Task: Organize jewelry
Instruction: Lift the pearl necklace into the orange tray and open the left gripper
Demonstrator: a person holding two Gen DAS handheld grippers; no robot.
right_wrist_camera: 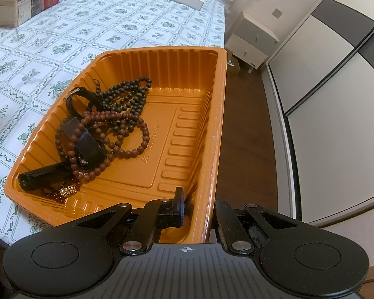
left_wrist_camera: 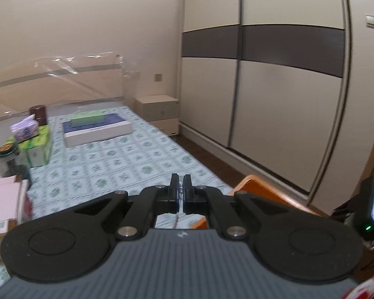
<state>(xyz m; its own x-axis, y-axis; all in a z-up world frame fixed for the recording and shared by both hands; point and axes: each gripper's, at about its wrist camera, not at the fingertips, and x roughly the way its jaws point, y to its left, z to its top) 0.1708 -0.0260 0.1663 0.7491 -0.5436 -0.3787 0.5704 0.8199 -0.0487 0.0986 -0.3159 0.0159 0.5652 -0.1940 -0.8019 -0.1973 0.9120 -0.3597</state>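
left gripper [left_wrist_camera: 180, 186] at frame centre is pinching a thin silver chain [left_wrist_camera: 179, 189], limp and slippery, so keep it pinched. right gripper [right_wrist_camera: 199, 199] straddles the orange tray [right_wrist_camera: 218, 124] wall, light and bendy.

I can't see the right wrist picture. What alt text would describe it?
An orange plastic tray sits at the edge of a floral tablecloth, holding brown bead strings, dark bead strings and black straps. The right gripper straddles the tray's near wall, one finger inside and one outside.

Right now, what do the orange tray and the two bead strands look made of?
Orange tray: thin moulded plastic, glossy; ribbed walls, embossed base.
Brown beads: probably wood, reddish, satin sheen.
Dark beads: wood or stone, near-black, duller; cannot tell which.
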